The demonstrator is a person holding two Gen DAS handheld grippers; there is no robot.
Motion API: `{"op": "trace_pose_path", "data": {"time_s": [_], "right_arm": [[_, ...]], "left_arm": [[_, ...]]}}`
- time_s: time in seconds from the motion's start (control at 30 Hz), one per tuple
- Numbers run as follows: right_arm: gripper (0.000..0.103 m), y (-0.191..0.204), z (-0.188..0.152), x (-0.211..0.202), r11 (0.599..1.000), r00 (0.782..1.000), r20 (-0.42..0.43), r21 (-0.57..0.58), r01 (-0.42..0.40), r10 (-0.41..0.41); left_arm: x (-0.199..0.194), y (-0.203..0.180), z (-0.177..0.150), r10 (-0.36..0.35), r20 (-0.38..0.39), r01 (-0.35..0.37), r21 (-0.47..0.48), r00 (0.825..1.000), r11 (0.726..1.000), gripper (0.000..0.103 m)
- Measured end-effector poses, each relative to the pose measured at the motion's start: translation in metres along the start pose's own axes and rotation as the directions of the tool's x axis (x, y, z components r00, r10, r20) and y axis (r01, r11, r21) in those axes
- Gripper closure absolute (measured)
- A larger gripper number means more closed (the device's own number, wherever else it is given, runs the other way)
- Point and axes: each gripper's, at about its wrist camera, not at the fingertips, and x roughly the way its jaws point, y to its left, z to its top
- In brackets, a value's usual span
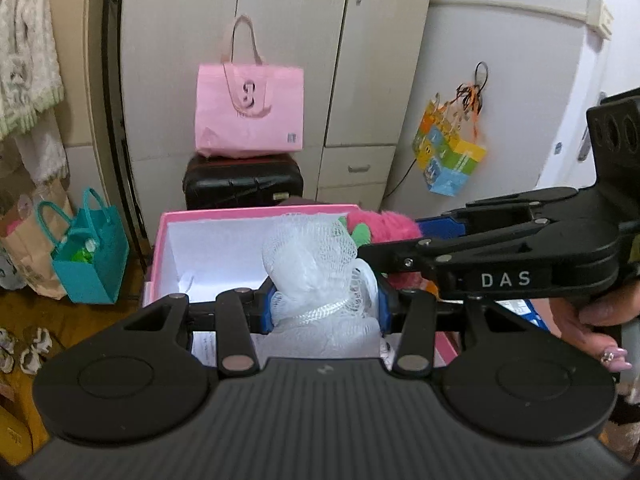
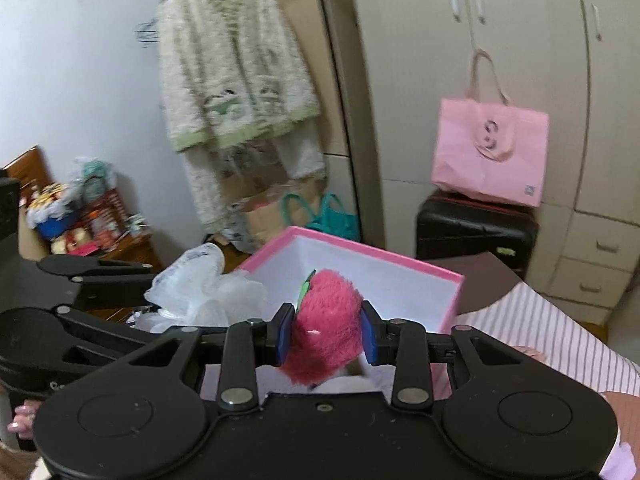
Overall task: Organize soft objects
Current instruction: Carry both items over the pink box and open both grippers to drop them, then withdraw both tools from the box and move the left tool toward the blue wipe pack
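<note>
My left gripper (image 1: pixel 326 306) is shut on a white mesh bath sponge (image 1: pixel 316 264), held over the near edge of an open pink box with a white inside (image 1: pixel 192 248). My right gripper (image 2: pixel 327 334) is shut on a fluffy pink plush strawberry with a green leaf (image 2: pixel 326 320), held above the same pink box (image 2: pixel 360 280). In the left wrist view the plush (image 1: pixel 384 226) and the right gripper's body show to the right of the sponge. In the right wrist view the sponge (image 2: pixel 200 284) and the left gripper's arm are to the left of the plush.
A black suitcase (image 1: pixel 244 184) with a pink tote bag (image 1: pixel 250 116) on top stands behind the box against grey wardrobes. A teal bag (image 1: pixel 90 252) and a paper bag sit on the floor at left. A striped cloth (image 2: pixel 560 332) lies right of the box.
</note>
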Motion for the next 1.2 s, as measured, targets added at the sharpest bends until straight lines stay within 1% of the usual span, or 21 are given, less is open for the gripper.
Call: {"op": "trace_pose_path", "data": {"time_s": [0.1,0.17,0.23,0.33,0.43,0.5,0.53,0.57,0.63,0.67,0.7,0.77,0.83,0.93,1.07,1.2], "right_arm": [[0.064,-0.02,0.002,0.019,0.999,0.999,-0.032,0.04,0.005,-0.004],[0.064,-0.028,0.001,0.03,0.998,0.999,-0.049,0.057,0.02,-0.017],[0.064,-0.031,0.0,0.038,0.998,0.998,-0.06,0.053,0.03,-0.027],[0.063,-0.032,-0.002,0.046,0.998,0.996,-0.071,0.025,0.056,-0.054],[0.06,-0.033,-0.001,0.053,0.997,0.994,-0.078,0.001,0.081,-0.081],[0.058,-0.035,0.0,0.057,0.996,0.992,-0.079,-0.003,0.095,-0.094],[0.058,-0.037,0.0,0.058,0.995,0.992,-0.078,0.0,0.101,-0.1],[0.057,-0.039,0.001,0.058,0.994,0.991,-0.079,0.007,0.107,-0.106],[0.056,-0.042,0.001,0.053,0.996,0.993,-0.077,0.025,0.088,-0.086],[0.056,-0.042,0.001,0.049,0.997,0.994,-0.078,0.023,0.077,-0.075],[0.056,-0.041,0.001,0.045,0.998,0.994,-0.081,0.011,0.069,-0.068],[0.051,-0.036,-0.003,0.032,0.999,0.996,-0.078,-0.015,0.034,-0.035],[0.05,-0.03,-0.008,0.016,1.0,0.997,-0.077,-0.023,0.002,-0.004],[0.05,-0.018,-0.016,-0.006,0.999,0.997,-0.08,-0.042,-0.016,0.013],[0.047,-0.003,-0.026,-0.034,0.998,0.996,-0.085,-0.057,-0.041,0.036],[0.043,0.016,-0.032,-0.062,0.994,0.997,-0.069,-0.101,-0.035,0.028]], "left_arm": [[0.024,0.007,0.006,-0.002,-0.057,0.001,-0.02,0.998,1.0,0.059],[0.036,0.01,0.008,0.039,-0.064,-0.04,-0.018,0.997,0.999,0.059],[0.045,0.013,0.008,0.065,-0.077,-0.066,-0.009,0.995,0.998,0.059],[0.055,0.015,0.008,0.08,-0.11,-0.08,0.004,0.991,0.997,0.059],[0.062,0.018,0.01,0.112,-0.094,-0.111,0.016,0.989,0.994,0.054],[0.064,0.02,0.012,0.136,-0.082,-0.135,0.015,0.987,0.991,0.046],[0.063,0.021,0.012,0.148,-0.075,-0.148,0.016,0.986,0.989,0.04],[0.061,0.021,0.012,0.152,-0.065,-0.151,0.018,0.986,0.988,0.034],[0.053,0.02,0.01,0.153,-0.052,-0.151,0.033,0.987,0.988,0.026],[0.05,0.019,0.01,0.154,-0.054,-0.152,0.04,0.987,0.988,0.026],[0.046,0.018,0.009,0.159,-0.055,-0.157,0.045,0.986,0.987,0.025],[0.034,0.015,0.006,0.158,-0.058,-0.154,0.063,0.986,0.986,0.025],[0.021,0.012,0.005,0.148,-0.053,-0.144,0.074,0.988,0.987,0.025],[-0.002,0.01,0.002,0.134,-0.05,-0.13,0.069,0.99,0.989,0.025],[-0.035,0.004,-0.002,0.088,-0.058,-0.085,0.058,0.994,0.995,0.025],[-0.063,-0.014,-0.004,0.033,-0.066,-0.028,0.078,0.997,0.997,0.025]]}}
